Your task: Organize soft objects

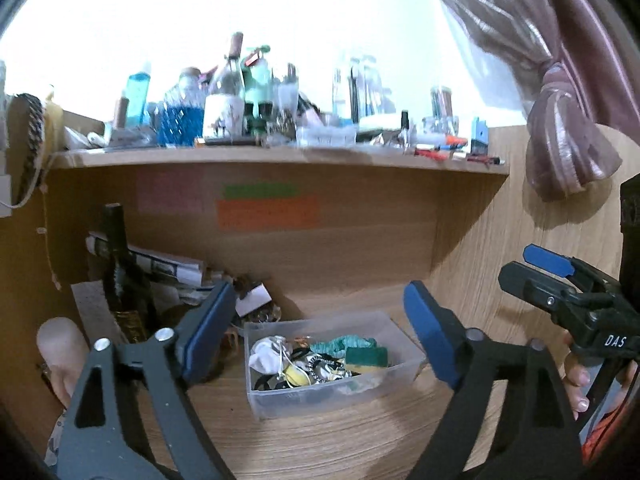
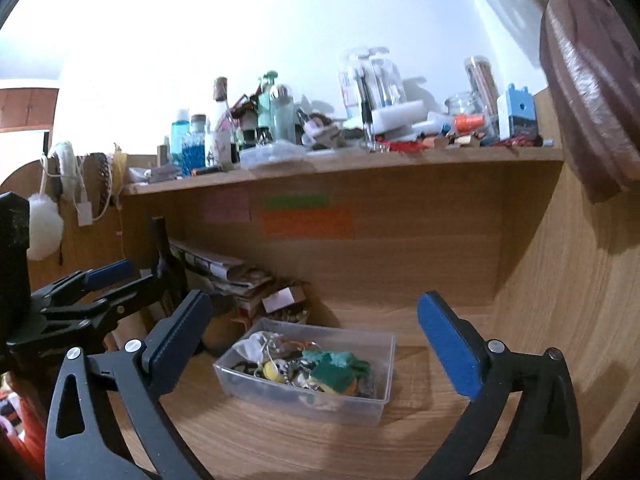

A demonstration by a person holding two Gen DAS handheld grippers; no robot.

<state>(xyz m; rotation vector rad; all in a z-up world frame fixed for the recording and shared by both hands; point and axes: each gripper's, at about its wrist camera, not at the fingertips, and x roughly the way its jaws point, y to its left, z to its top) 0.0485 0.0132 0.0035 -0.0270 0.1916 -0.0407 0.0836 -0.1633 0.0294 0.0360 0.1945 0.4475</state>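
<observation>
Both jaws are spread wide, nothing held: left gripper (image 1: 320, 332), right gripper (image 2: 316, 344). Bare desk (image 2: 460, 432) is seen around and below them, bounded by the shelf (image 2: 360, 164) at 12 o'clock. The clear bin (image 1: 404, 368) of soft objects (image 2: 340, 364) lies at 6 o'clock between the fingers

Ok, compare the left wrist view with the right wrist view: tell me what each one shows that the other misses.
Only the left wrist view shows bare fingers wrapped around the right hand-held gripper, and a pale rounded thing at the lower left.

Only the right wrist view shows a white pompom hanging at the left and the left hand-held gripper from the side.

Both show the clear plastic box of mixed soft things on the wooden desk, the green sponge inside it, the cluttered shelf above, coloured sticky notes, and both grippers open and empty.
</observation>
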